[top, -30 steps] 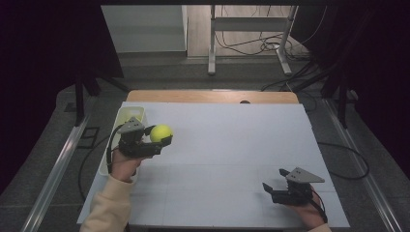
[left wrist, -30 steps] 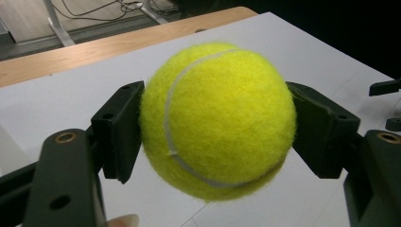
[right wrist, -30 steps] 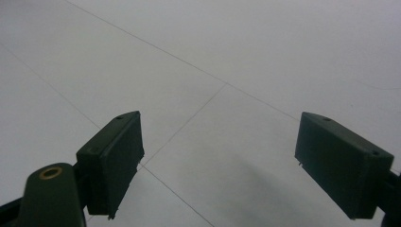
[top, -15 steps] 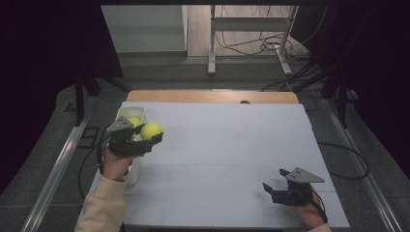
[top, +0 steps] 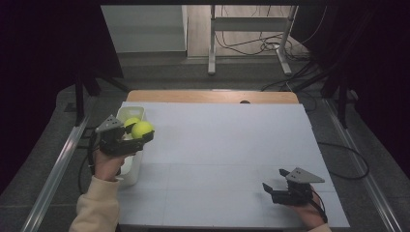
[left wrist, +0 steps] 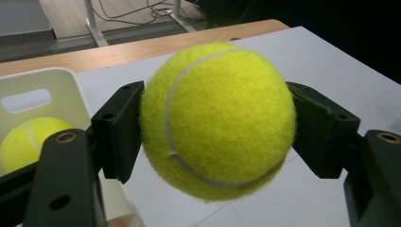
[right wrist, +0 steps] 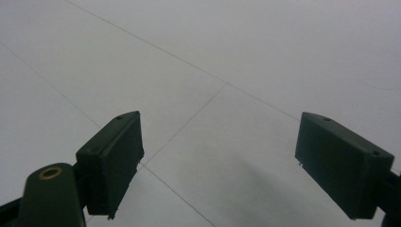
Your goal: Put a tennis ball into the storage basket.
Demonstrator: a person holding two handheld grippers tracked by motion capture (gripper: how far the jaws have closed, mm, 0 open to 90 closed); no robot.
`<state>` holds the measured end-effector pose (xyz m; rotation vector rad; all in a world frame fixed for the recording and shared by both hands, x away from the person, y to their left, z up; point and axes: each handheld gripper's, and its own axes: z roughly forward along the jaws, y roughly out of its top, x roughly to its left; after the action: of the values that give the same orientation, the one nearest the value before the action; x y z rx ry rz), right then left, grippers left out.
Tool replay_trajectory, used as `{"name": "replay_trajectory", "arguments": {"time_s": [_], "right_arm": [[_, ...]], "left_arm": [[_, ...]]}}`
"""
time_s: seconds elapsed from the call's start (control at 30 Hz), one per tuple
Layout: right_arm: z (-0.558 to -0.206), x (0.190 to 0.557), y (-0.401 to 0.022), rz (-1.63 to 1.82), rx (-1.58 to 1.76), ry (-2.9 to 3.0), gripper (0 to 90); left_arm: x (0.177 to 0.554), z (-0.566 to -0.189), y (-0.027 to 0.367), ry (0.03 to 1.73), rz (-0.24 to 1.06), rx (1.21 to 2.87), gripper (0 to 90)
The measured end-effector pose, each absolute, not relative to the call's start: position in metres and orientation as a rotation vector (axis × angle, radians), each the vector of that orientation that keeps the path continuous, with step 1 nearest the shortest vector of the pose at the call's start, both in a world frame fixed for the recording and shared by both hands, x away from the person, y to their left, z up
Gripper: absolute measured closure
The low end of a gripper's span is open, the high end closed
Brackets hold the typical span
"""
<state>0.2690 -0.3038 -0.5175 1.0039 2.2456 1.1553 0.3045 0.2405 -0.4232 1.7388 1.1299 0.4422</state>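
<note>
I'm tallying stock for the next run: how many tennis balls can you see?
2. One tennis ball is clamped in the left gripper above the white bin; another ball lies inside that bin. More may be hidden deeper in it.

Tennis ball (left wrist: 217, 118): bright yellow-green w/ a curved white seam. 2nd ball (left wrist: 28, 142) in bin: same yellow-green. Bin (left wrist: 52, 82): plain white. Table (top: 217, 145): pale grey w/ thin grid lines, tan wood edge at far side. Both grippers' jaws: black. Sleeve (top: 94, 208): cream.
</note>
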Motion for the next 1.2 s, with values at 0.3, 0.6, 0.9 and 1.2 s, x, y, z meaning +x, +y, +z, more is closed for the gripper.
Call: {"name": "replay_trajectory", "arguments": {"time_s": [0.3, 0.6, 0.9, 1.2], "right_arm": [[-0.518, 0.269, -0.303, 1.153, 1.001, 2.247, 16.3], [-0.518, 0.269, -0.303, 1.150, 1.000, 2.248, 16.3], [-0.518, 0.269, -0.303, 1.149, 0.997, 2.251, 16.3], [-0.518, 0.269, -0.303, 1.149, 0.998, 2.255, 16.3]], "left_arm": [[0.303, -0.426, 0.255, 1.178, 0.467, 1.715, 26.5], [0.304, -0.430, 0.271, 1.237, 0.496, 1.692, 26.5], [0.305, -0.434, 0.281, 1.278, 0.510, 1.679, 26.5], [0.309, -0.442, 0.291, 1.330, 0.509, 1.668, 26.5]]}}
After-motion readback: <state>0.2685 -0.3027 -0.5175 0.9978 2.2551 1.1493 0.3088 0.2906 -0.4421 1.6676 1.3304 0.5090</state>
